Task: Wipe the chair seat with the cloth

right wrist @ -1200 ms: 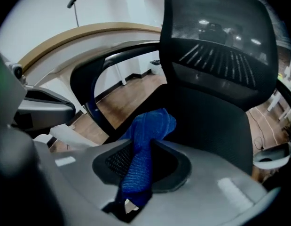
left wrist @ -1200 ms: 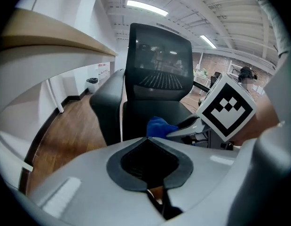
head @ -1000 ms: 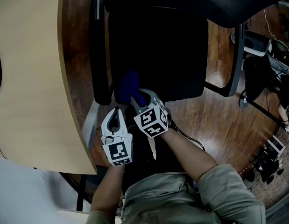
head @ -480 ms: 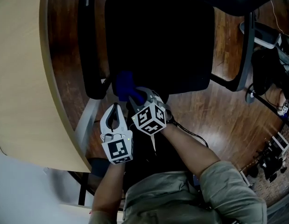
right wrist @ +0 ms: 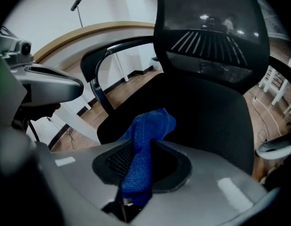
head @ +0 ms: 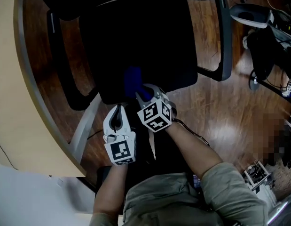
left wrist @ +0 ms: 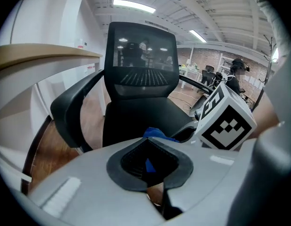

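A black office chair fills the top of the head view, its mesh seat (head: 140,41) facing me. My right gripper (head: 141,94) is shut on a blue cloth (head: 132,80), which rests on the seat's front edge. In the right gripper view the cloth (right wrist: 145,135) runs up between the jaws and bunches on the seat (right wrist: 206,112). My left gripper (head: 118,107) hangs just left of the right one, below the seat's front edge, shut with nothing in it. The left gripper view shows the cloth (left wrist: 157,134) and the right gripper's marker cube (left wrist: 225,119).
A curved wooden desk (head: 9,102) runs down the left. The chair's armrests (head: 65,74) (head: 224,36) flank the seat, and its backrest (right wrist: 211,32) rises behind. Wooden floor (head: 220,112) lies to the right, with another chair's base (head: 263,46) at the far right.
Both grippers have shifted right along the seat's front edge with the cloth, away from the left armrest. The right gripper's hold on the cloth is unchanged.
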The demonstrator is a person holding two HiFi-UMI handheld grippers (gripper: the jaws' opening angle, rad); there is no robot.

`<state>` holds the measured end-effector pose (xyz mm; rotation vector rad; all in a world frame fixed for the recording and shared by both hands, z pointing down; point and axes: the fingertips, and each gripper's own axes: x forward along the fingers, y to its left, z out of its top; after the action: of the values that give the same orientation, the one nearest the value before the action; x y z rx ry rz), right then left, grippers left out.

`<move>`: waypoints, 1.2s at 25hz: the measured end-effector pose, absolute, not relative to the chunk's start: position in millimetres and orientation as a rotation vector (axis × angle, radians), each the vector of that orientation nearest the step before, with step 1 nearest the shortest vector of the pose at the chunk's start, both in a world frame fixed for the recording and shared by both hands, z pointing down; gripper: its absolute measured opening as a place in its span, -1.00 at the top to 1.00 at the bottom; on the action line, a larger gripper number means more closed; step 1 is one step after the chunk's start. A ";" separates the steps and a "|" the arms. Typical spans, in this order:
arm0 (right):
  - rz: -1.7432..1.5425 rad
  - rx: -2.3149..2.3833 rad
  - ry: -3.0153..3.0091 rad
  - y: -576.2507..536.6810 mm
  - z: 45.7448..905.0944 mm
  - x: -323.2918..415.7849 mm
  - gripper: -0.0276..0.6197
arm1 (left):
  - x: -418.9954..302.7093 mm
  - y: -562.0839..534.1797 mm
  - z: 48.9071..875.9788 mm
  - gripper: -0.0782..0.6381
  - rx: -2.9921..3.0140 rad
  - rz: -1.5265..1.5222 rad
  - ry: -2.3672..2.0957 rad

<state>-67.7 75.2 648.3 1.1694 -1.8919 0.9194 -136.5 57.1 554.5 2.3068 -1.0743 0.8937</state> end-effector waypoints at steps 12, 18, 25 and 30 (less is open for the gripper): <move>1.059 1.459 -1.697 129.2 652.6 61.9 0.63 | -24.5 92.6 554.8 0.77 2.459 0.966 -0.796; 1.131 1.571 -1.618 156.5 652.3 101.8 0.63 | 11.9 106.6 552.5 0.77 2.521 0.979 -0.706; 1.216 1.668 -1.547 194.8 660.4 146.2 0.63 | 51.4 132.5 556.4 0.77 2.554 1.019 -0.623; 1.265 1.700 -1.506 219.2 669.0 164.4 0.63 | 70.0 150.4 559.6 0.77 2.567 1.026 -0.574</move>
<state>164.4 219.2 669.0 1.6999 -1.5059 1.2645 70.0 150.4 559.6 2.5671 -0.5738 1.0261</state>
